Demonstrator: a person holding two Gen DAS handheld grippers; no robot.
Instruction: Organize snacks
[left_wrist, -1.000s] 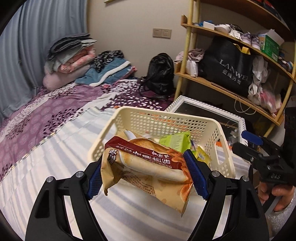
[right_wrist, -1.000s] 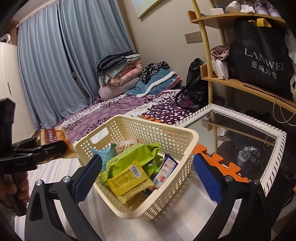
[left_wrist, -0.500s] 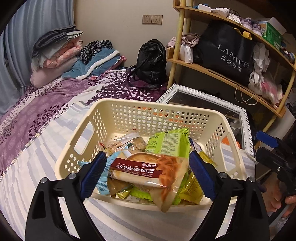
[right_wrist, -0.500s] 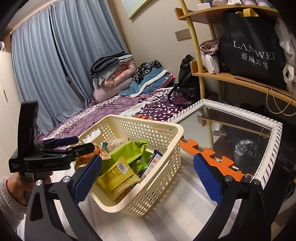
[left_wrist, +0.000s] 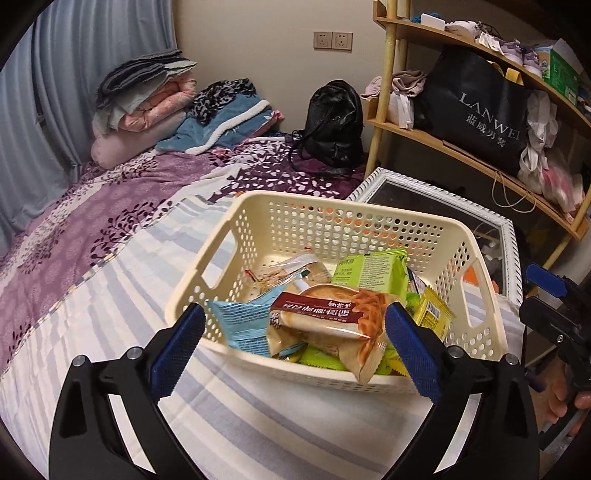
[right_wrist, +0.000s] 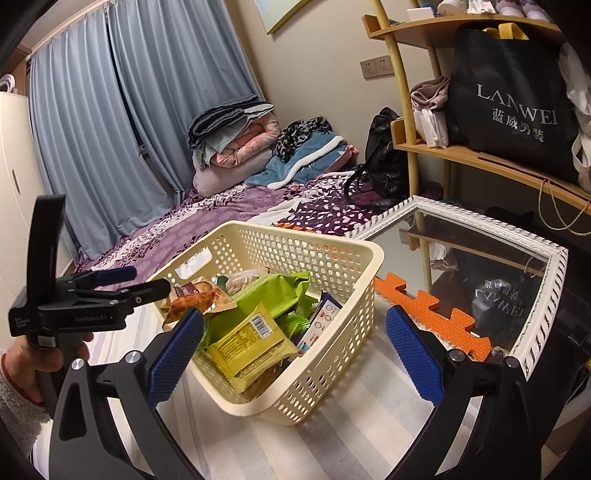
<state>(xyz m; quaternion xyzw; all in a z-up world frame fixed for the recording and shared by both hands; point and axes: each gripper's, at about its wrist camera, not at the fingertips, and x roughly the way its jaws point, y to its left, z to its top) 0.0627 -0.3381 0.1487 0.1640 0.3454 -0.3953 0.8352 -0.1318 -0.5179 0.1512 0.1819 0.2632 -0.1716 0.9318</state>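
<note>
Released a moment ago, the bread packet (left_wrist: 328, 317) now lies in the cream basket (left_wrist: 332, 218) on top of the other snacks, where a second earlier it was pinched between the blue pads of the left gripper (left_wrist: 291, 345) and held short of the near rim. That gripper's jaws are opening, already wide, and the packet sits between them without either pad pressing on it; its lower corner hangs over the basket's near wall. Around it lie a light blue packet (left_wrist: 240, 325), a green packet (left_wrist: 369, 267), a yellow sachet (left_wrist: 430, 312) and a clear-wrapped snack (left_wrist: 280, 271), all inside the basket, which stands on the striped bedspread (left_wrist: 122, 295) of the bed. From the right wrist view the left gripper is seen from the side, poised over the basket's left edge with a hand on its handle. The right gripper (right_wrist: 295, 354) waits with its jaws spread wide, nothing between them, the basket just ahead of it. I judge this snack as delivered; no loose snack shows on the bed, so the sorting looks close to finished, though the overhanging corner may want a nudge inward.
</note>
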